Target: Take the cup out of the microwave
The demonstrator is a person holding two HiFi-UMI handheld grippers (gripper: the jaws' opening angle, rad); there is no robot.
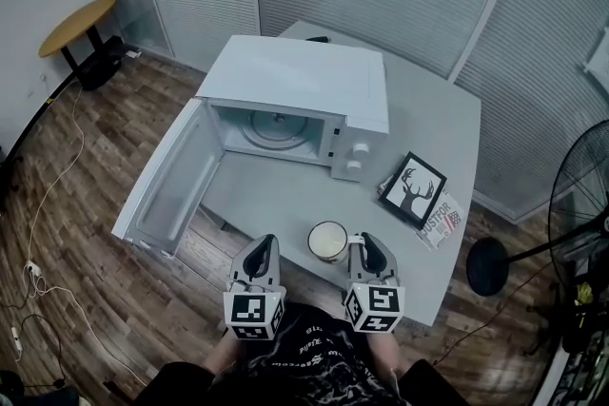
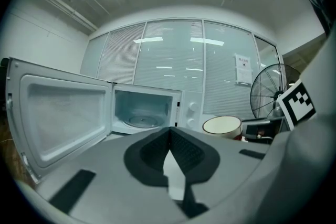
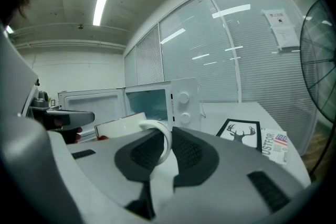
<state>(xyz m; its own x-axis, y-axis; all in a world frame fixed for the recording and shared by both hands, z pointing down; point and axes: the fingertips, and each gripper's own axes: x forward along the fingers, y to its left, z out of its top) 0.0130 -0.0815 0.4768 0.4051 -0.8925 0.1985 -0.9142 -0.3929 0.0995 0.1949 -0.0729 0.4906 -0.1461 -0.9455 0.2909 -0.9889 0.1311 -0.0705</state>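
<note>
Microwave at 12 on tabletop, door open toward 9. Left tool at cup's 9, jaws together, holding nothing, clear of the cup. Right tool at cup's 3, clamped on handle. Cup outside microwave, at 6 by tabletop's near edge.

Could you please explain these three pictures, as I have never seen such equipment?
A person holds a two-jaw gripper in each hand. One picture comes from a camera on the person's head, looking down; the other two come from cameras riding on the grippers. On the grey table stand a white microwave with its door open, a framed deer picture and a magazine. The right gripper is clamped on the handle of a white cup, outside the microwave; the left gripper is shut and empty.
</note>
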